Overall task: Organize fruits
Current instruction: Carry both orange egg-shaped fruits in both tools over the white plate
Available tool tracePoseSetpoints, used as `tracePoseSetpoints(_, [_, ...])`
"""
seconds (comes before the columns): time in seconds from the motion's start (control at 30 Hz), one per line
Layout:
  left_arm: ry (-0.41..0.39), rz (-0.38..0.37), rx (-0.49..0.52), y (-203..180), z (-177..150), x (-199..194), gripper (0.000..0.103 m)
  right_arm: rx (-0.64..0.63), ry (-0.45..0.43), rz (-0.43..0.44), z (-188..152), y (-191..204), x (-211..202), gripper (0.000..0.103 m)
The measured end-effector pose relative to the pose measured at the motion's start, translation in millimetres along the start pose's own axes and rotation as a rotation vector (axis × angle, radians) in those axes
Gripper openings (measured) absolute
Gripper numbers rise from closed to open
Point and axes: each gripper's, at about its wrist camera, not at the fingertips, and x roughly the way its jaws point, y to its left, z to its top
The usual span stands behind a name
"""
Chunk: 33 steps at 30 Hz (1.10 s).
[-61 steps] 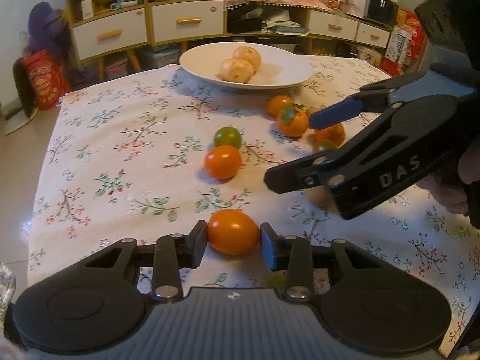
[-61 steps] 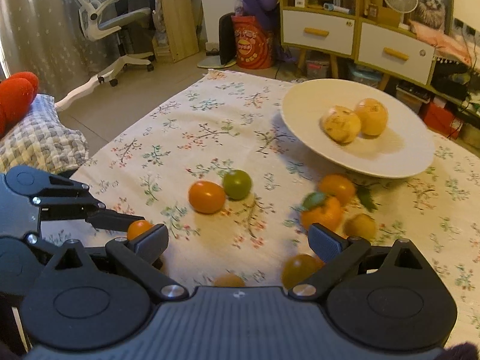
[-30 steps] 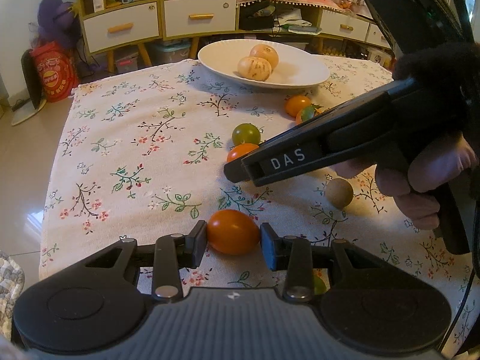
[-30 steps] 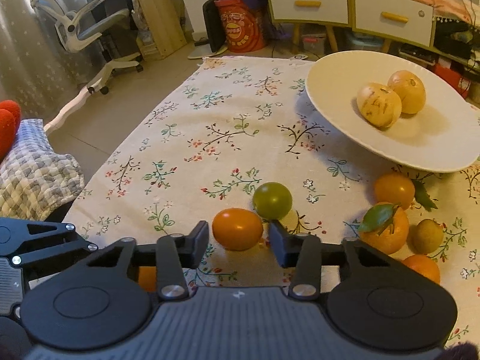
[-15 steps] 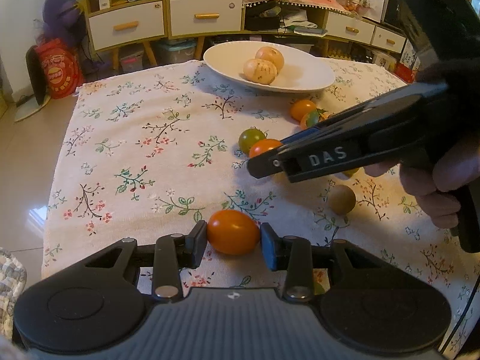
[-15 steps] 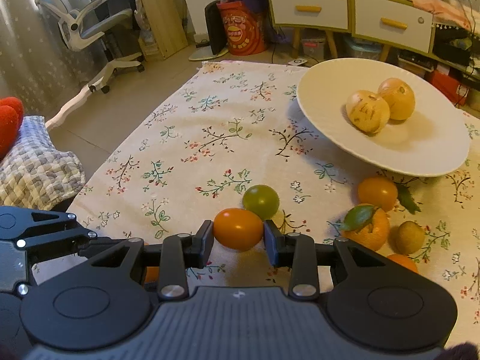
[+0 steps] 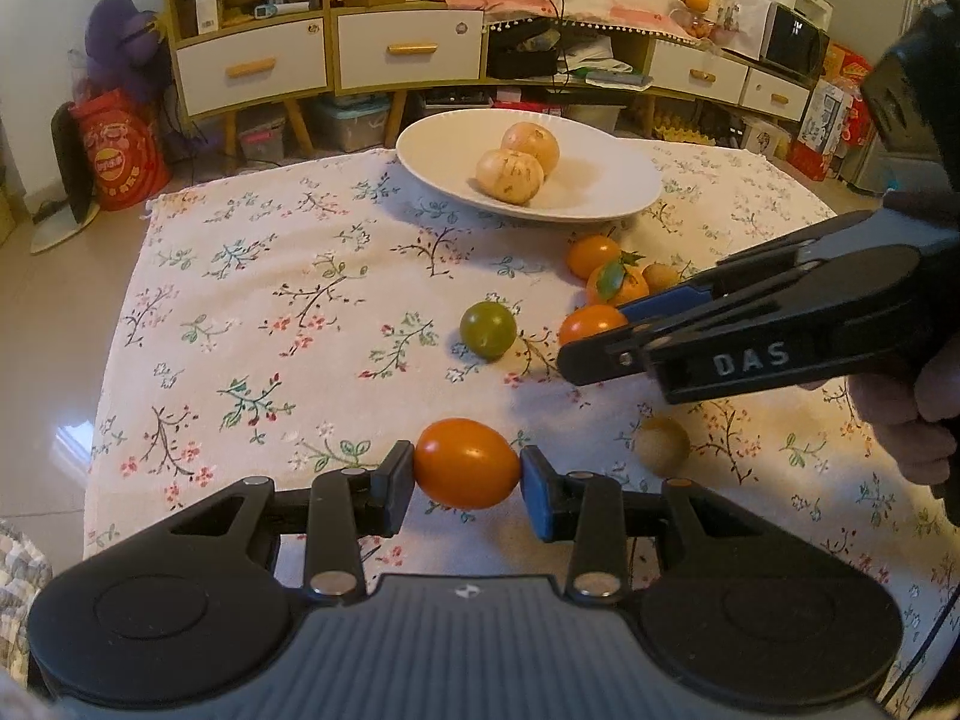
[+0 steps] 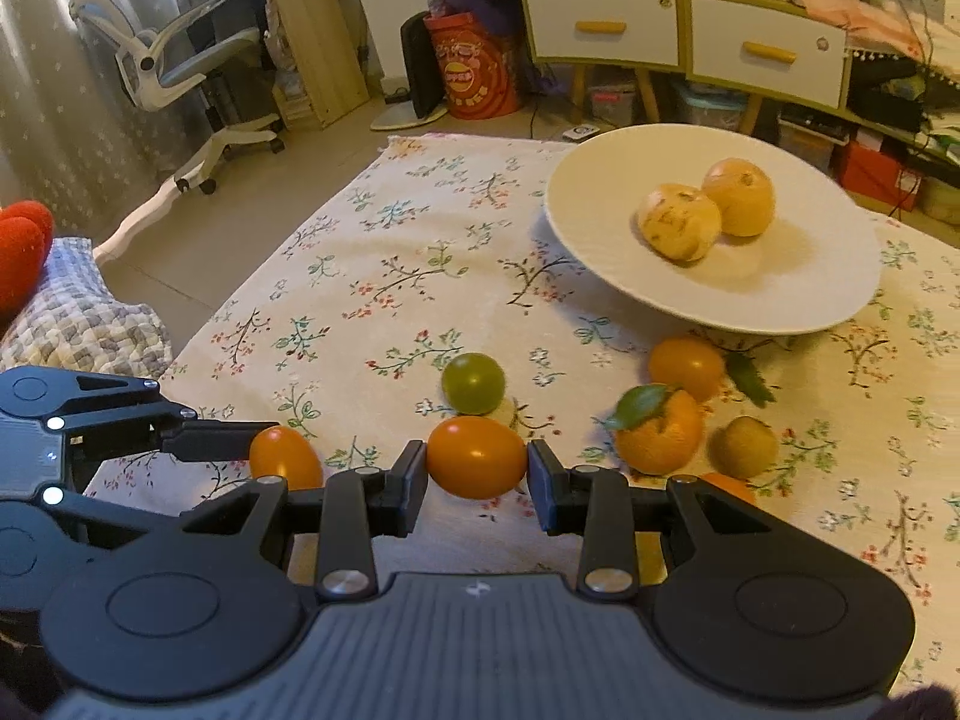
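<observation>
the left gripper (image 7: 467,483) is clenched on an orange tomato (image 7: 467,463), its pads pressing on both ends of it, the same as a second ago. the change is at the right gripper (image 8: 477,480): a second ago its jaws stood open around a second orange tomato (image 8: 477,457) that lay on the floral cloth (image 8: 384,276) of the worktop, and now they have closed on it, both pads touching its sides. this fruit seems to be lifted a little from the cloth, but i cannot tell for sure. the white plate (image 8: 606,162) is the landmark: it sits at the far side of the worktop with two pale round fruits (image 8: 705,217) in its middle. the right gripper's tomato is in front of the plate, toward the camera, and a green tomato (image 8: 473,383) lies just behind it on the cloth, between it and the plate. a small group of oranges, one with a leaf (image 8: 659,431), lies close under the plate's near rim. the left gripper's tomato is farther from the plate, near the front edge of the cloth. in my judgement both hands are now loaded, so the picking step is finished for these two fruits and the next step is to carry them to the plate, where much free space remains.
</observation>
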Motion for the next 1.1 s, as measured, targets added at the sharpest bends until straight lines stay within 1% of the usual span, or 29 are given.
tracePoseSetpoints(0.2, [-0.006, -0.004, -0.004, -5.0, 7.3, 1.7, 0.015, 0.009, -0.023, -0.007, -2.3, -10.7, -14.1, 0.032])
tracePoseSetpoints(0.63, [-0.048, -0.020, -0.001, -21.7, 33.2, 3.8, 0.015, 0.030, -0.060, -0.036, -6.5, -40.9, -35.5, 0.033])
tracePoseSetpoints(1.1, [-0.086, -0.028, -0.020, -35.1, 64.0, 15.3, 0.015, 0.069, -0.110, -0.071, 0.4, -67.2, -46.9, 0.033])
